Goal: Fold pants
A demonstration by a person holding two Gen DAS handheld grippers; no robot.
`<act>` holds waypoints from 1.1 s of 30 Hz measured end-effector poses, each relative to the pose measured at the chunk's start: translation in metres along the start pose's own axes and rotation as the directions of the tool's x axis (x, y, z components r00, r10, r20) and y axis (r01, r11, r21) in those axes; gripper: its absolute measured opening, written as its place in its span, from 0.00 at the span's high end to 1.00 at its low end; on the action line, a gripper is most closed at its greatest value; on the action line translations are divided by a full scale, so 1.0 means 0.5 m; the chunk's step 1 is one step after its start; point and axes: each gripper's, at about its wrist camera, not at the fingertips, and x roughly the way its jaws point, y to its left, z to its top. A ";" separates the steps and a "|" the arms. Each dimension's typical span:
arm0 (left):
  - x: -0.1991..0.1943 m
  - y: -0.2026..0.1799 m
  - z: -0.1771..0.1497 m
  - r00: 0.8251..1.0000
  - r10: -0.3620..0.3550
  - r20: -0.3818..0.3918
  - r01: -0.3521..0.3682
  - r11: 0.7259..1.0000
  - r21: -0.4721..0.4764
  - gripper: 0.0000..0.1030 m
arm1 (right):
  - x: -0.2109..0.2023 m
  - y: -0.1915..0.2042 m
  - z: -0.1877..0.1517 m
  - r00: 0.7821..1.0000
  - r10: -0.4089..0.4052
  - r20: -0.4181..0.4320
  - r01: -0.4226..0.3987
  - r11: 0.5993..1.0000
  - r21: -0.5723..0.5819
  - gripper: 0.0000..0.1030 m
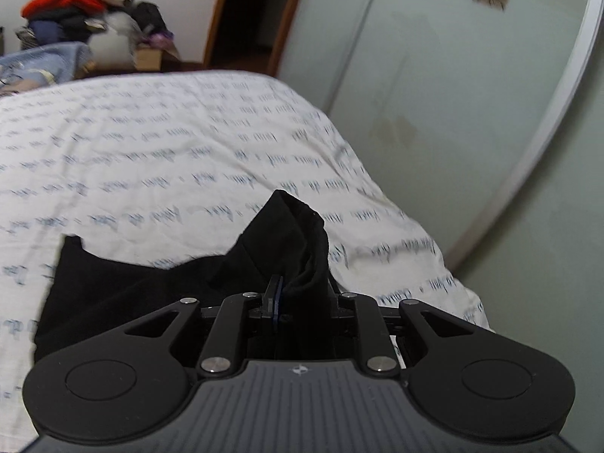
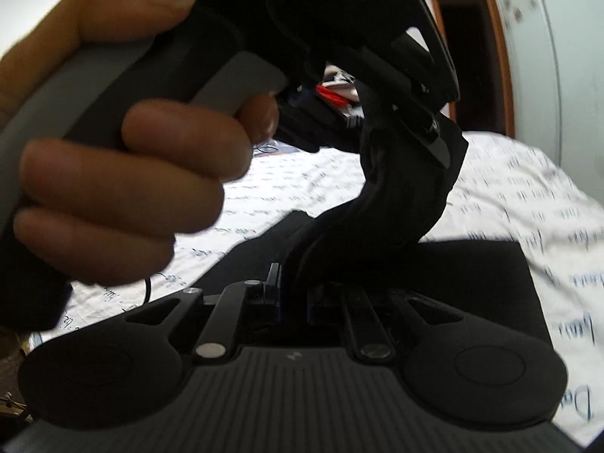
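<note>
Black pants lie on a bed with a white sheet printed with blue script. My left gripper is shut on a bunched black edge of the pants and lifts it off the sheet. My right gripper is shut on another bunched part of the pants, which rises in a twisted strand to the left gripper. The left gripper and the hand holding its grey handle fill the upper left of the right wrist view, close above. More black cloth lies flat on the sheet.
A pile of clothes, red and dark, sits beyond the bed's far left corner. Pale green sliding wardrobe doors run along the bed's right side. A dark doorway with a wooden frame is behind the bed.
</note>
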 end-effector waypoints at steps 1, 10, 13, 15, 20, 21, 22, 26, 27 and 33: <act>0.012 -0.006 -0.002 1.000 -0.007 -0.013 0.007 1.000 0.006 0.82 | -0.001 -0.008 -0.004 1.000 -0.009 -0.005 0.009 1.000 0.006 0.89; 0.088 -0.044 -0.011 0.981 -0.149 -0.125 0.155 0.987 0.042 0.77 | -0.011 -0.073 -0.027 0.997 -0.058 -0.045 0.062 0.994 0.092 0.88; 0.079 -0.038 -0.008 0.958 -0.255 -0.128 0.259 0.966 0.018 0.77 | -0.022 -0.115 -0.030 0.997 -0.037 -0.068 0.049 0.982 0.181 0.81; 0.053 -0.025 -0.001 0.967 -0.244 -0.081 0.247 0.969 0.029 0.73 | -0.040 -0.143 -0.032 0.996 -0.017 -0.088 0.036 0.975 0.220 0.73; -0.013 0.062 0.005 0.997 -0.010 0.073 0.008 1.000 0.030 0.24 | -0.125 -0.205 -0.027 0.990 -0.047 -0.136 0.076 0.974 0.215 0.70; -0.022 0.080 0.004 0.993 0.060 0.104 -0.063 0.997 0.031 0.24 | -0.147 -0.218 -0.018 0.988 -0.082 -0.129 0.107 0.973 0.203 0.70; -0.025 0.098 0.002 0.987 0.116 0.114 -0.120 0.992 0.035 0.24 | -0.160 -0.232 -0.002 0.987 -0.114 -0.117 0.136 0.971 0.199 0.70; -0.026 0.163 -0.009 0.975 0.210 0.075 -0.207 0.977 -0.045 0.24 | -0.156 -0.276 0.057 0.987 -0.156 -0.047 0.162 0.963 0.215 0.66; -0.028 0.172 -0.014 0.976 0.207 0.064 -0.204 0.978 -0.055 0.24 | -0.140 -0.283 0.065 0.989 -0.137 -0.049 0.144 0.965 0.220 0.66; -0.036 0.184 -0.037 0.967 0.246 0.069 -0.246 0.969 -0.010 0.24 | -0.048 -0.272 0.047 0.977 -0.135 -0.167 0.172 0.956 0.237 0.65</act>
